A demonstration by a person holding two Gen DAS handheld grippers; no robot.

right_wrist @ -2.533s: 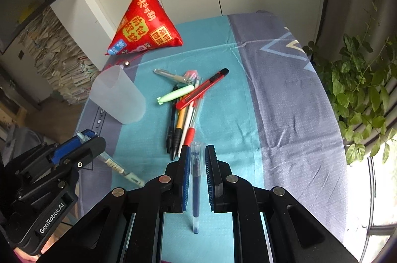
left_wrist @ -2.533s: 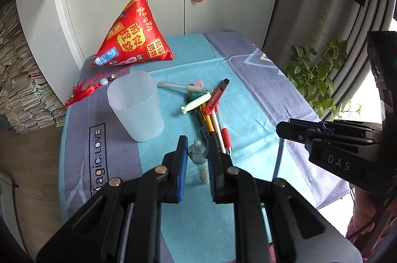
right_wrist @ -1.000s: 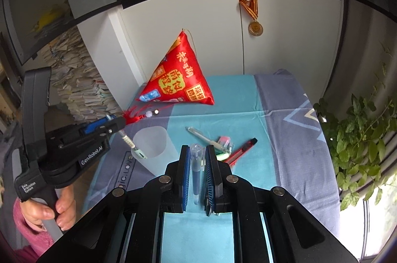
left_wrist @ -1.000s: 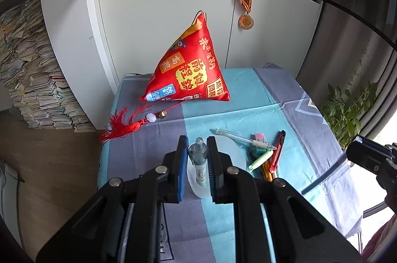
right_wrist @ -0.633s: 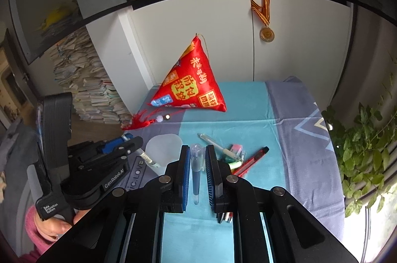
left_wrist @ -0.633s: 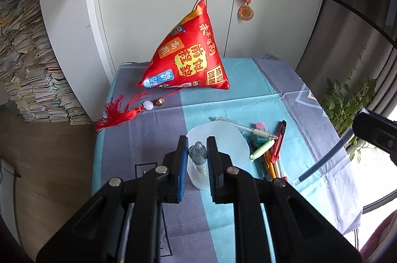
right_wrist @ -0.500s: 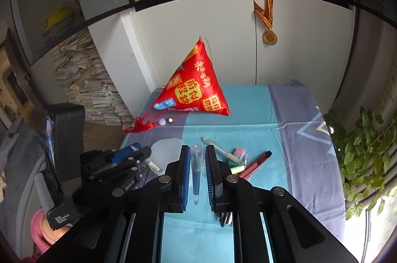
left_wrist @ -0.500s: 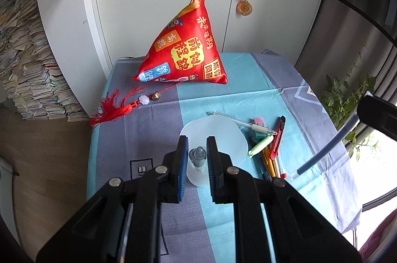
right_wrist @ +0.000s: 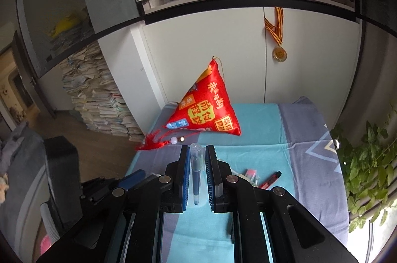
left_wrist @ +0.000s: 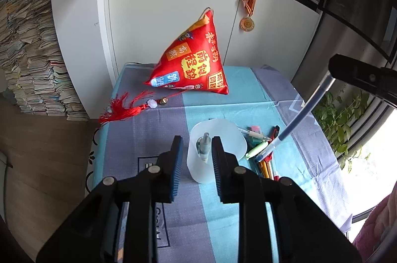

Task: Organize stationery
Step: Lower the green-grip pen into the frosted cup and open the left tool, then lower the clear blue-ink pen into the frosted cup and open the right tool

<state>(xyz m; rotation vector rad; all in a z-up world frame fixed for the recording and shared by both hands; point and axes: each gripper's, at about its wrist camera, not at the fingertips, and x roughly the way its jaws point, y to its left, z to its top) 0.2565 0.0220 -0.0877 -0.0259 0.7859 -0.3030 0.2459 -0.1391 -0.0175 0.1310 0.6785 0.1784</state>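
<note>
In the left wrist view a translucent white cup [left_wrist: 224,136] stands on the blue and grey tablecloth, right under my left gripper [left_wrist: 196,141]. Its jaws are opening. A grey-capped white pen [left_wrist: 204,148] stands between them over the cup's mouth, close to the right pad and clear of the left one. My right gripper [right_wrist: 196,149] is shut on a blue pen [right_wrist: 196,172]. That blue pen [left_wrist: 295,119] hangs slanted above the table at the right of the left wrist view, its tip over a pile of pens [left_wrist: 264,156].
A red pyramid cushion [left_wrist: 196,64] with a red tassel [left_wrist: 124,109] sits at the table's back. A red utility knife [right_wrist: 271,179] and a pink eraser [right_wrist: 250,173] lie by the pens. A plant [left_wrist: 342,114] stands beyond the right edge, paper stacks on the floor at left.
My left gripper's jaws have parted and the grey-capped pen sits lower, in the cup's mouth. The right gripper has risen with the blue pen, closer to the cup.
</note>
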